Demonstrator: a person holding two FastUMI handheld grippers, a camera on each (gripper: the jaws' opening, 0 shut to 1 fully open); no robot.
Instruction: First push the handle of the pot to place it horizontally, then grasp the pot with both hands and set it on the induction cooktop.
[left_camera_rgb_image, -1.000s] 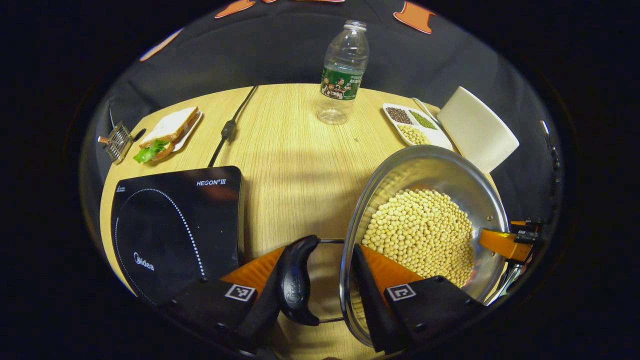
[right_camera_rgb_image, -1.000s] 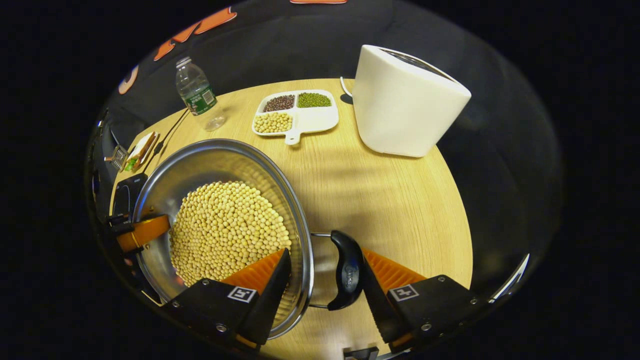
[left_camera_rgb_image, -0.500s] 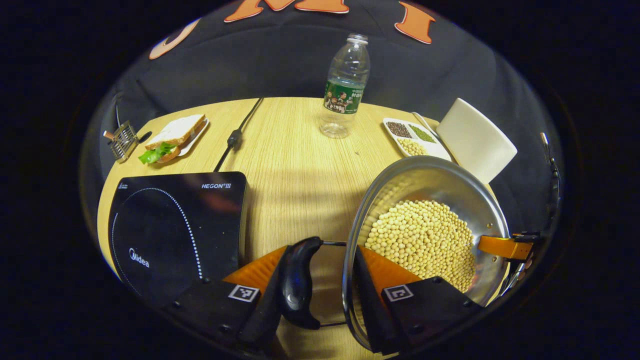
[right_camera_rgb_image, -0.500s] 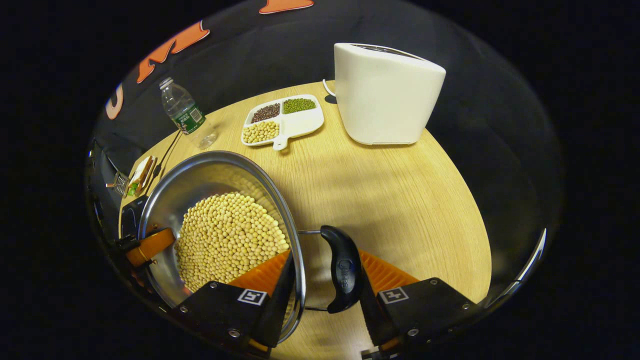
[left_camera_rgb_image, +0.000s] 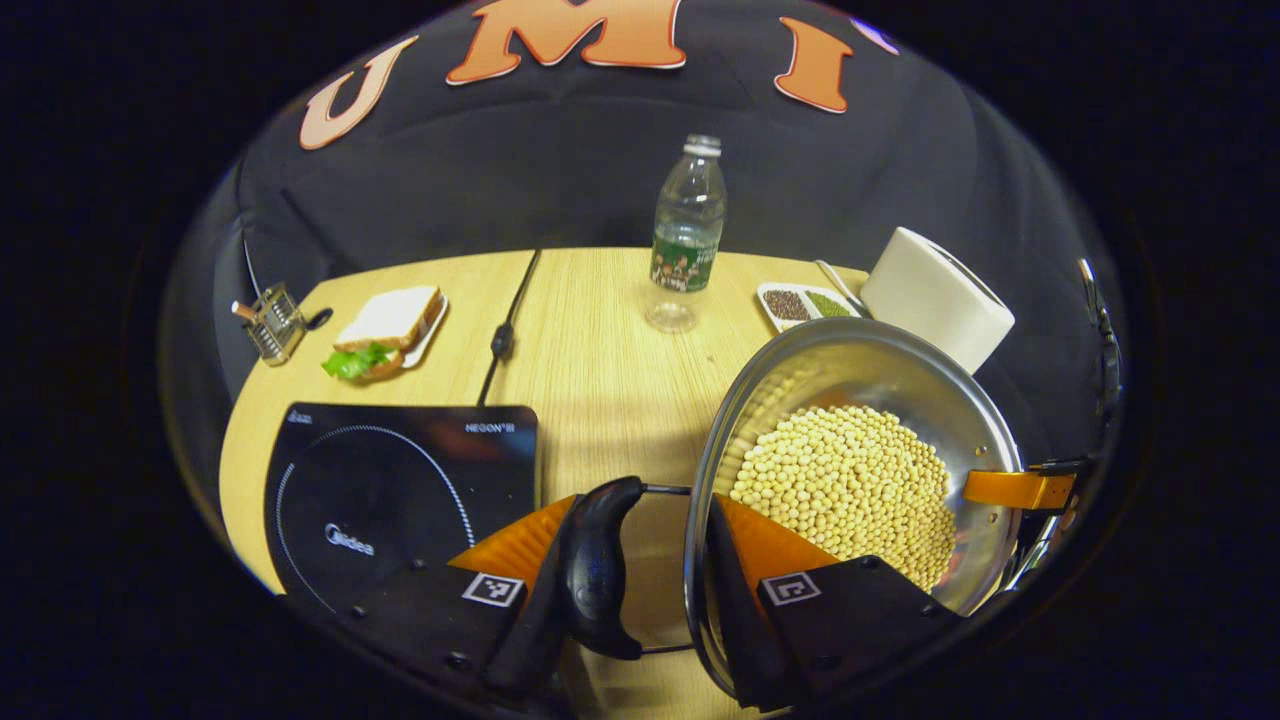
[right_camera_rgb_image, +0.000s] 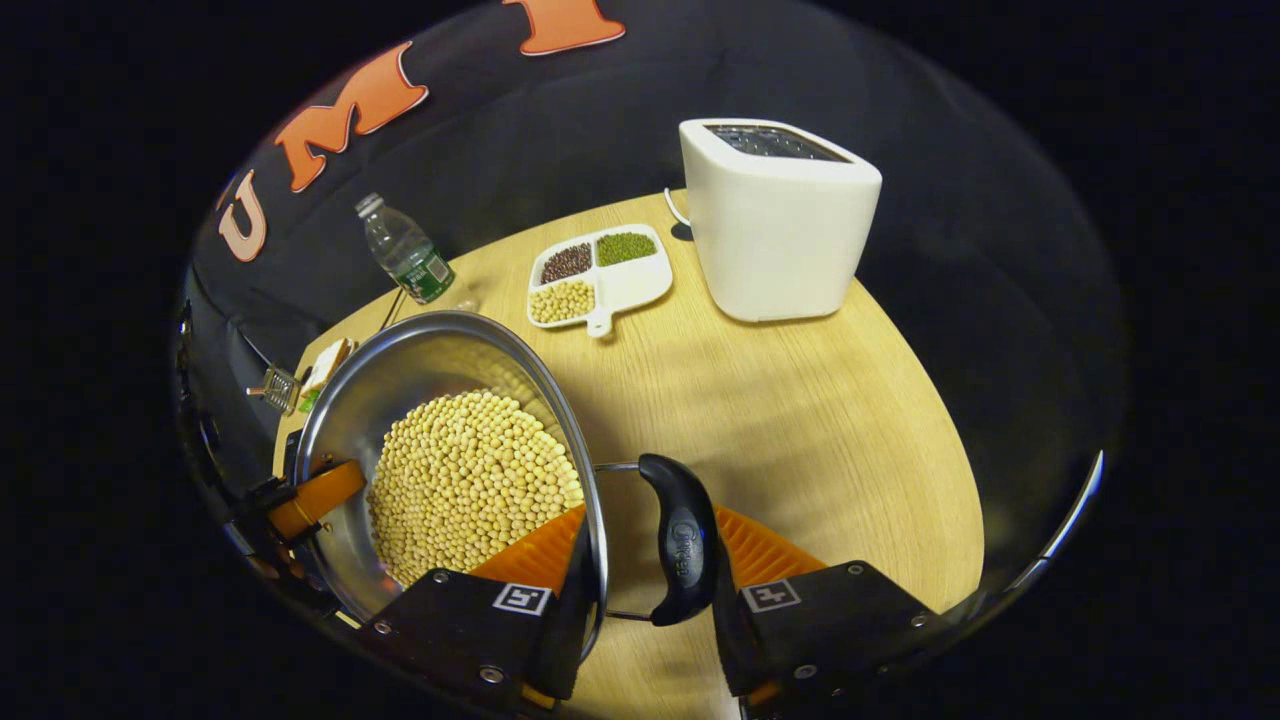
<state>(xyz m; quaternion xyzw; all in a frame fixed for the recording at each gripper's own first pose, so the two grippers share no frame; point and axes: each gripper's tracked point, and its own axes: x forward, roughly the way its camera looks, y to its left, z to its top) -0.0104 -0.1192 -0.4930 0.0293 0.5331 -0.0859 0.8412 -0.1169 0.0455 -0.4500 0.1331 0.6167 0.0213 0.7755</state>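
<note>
A steel pot (left_camera_rgb_image: 870, 365) full of soybeans (left_camera_rgb_image: 850, 480) hangs above the wooden table (left_camera_rgb_image: 600, 370), held from both sides. My left gripper (left_camera_rgb_image: 645, 512) is shut on it: one finger presses the outside of the black left handle (left_camera_rgb_image: 597, 565), the other sits inside the pot's wall. My right gripper (right_camera_rgb_image: 650, 528) clamps the black right handle (right_camera_rgb_image: 675, 540) and the wall of the pot (right_camera_rgb_image: 420, 360) the same way. Each gripper appears across the pot in the other's view, the right gripper (left_camera_rgb_image: 1010, 490) and the left gripper (right_camera_rgb_image: 310, 495). The black induction cooktop (left_camera_rgb_image: 400, 490) lies to the pot's left.
A water bottle (left_camera_rgb_image: 685, 240) stands at the back, with a compartment tray of beans (right_camera_rgb_image: 598, 272) and a white toaster (right_camera_rgb_image: 775, 225) to its right. A sandwich plate (left_camera_rgb_image: 385, 325), a small wire rack (left_camera_rgb_image: 270, 322) and the cooktop's cable (left_camera_rgb_image: 505, 330) lie beyond the cooktop.
Both grippers have risen with the pot still clamped between them. The table and cooktop now sit lower and smaller in both views, and more of the booth wall shows.
</note>
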